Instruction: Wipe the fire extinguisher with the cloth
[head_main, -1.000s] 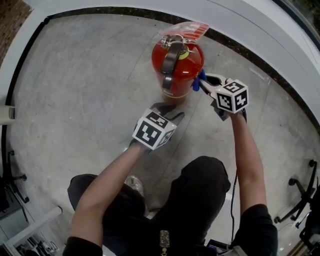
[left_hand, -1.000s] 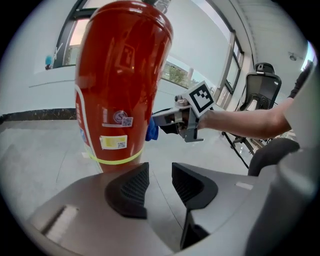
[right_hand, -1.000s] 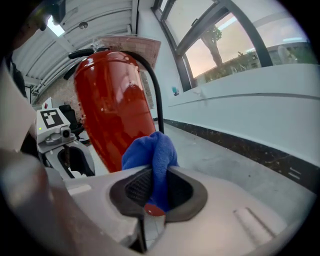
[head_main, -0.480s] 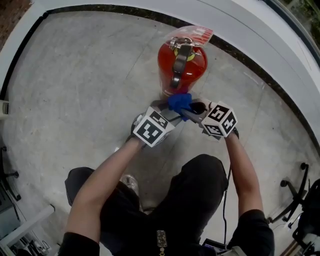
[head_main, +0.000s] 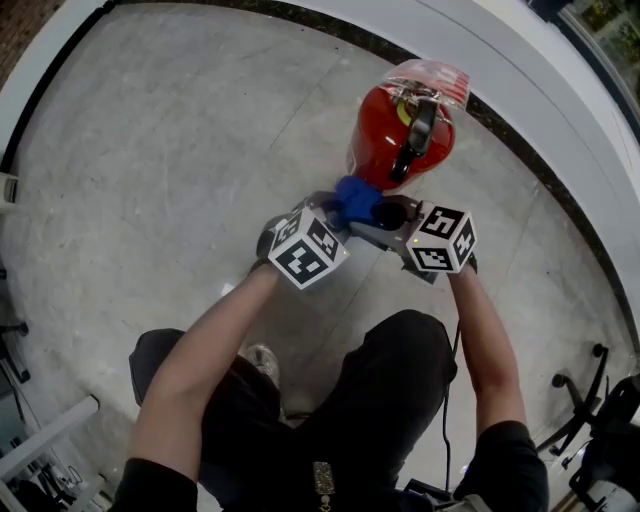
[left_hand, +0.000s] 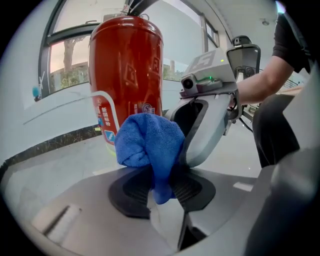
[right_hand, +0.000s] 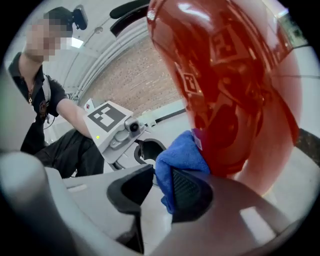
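A red fire extinguisher (head_main: 392, 148) stands on the grey floor, with a black handle and a tag on top. It fills the background of the left gripper view (left_hand: 127, 75) and looms close in the right gripper view (right_hand: 225, 85). In front of its base both grippers meet at a bunched blue cloth (head_main: 355, 200). My left gripper (head_main: 335, 207) is closing, and its pads pinch the cloth (left_hand: 150, 142). My right gripper (head_main: 368, 217) is opening: the cloth (right_hand: 182, 155) lies against one pad, with a gap to the other.
A curved white wall (head_main: 520, 60) with a dark skirting strip (head_main: 520, 150) runs close behind the extinguisher. A chair base (head_main: 590, 380) stands at the right. The person's knees are just below the grippers. Bare grey floor (head_main: 150, 150) stretches to the left.
The right gripper carried the cloth from the extinguisher's right side round to its front, next to the left gripper. The left gripper's jaws closed on the cloth, and the right gripper's jaws widened.
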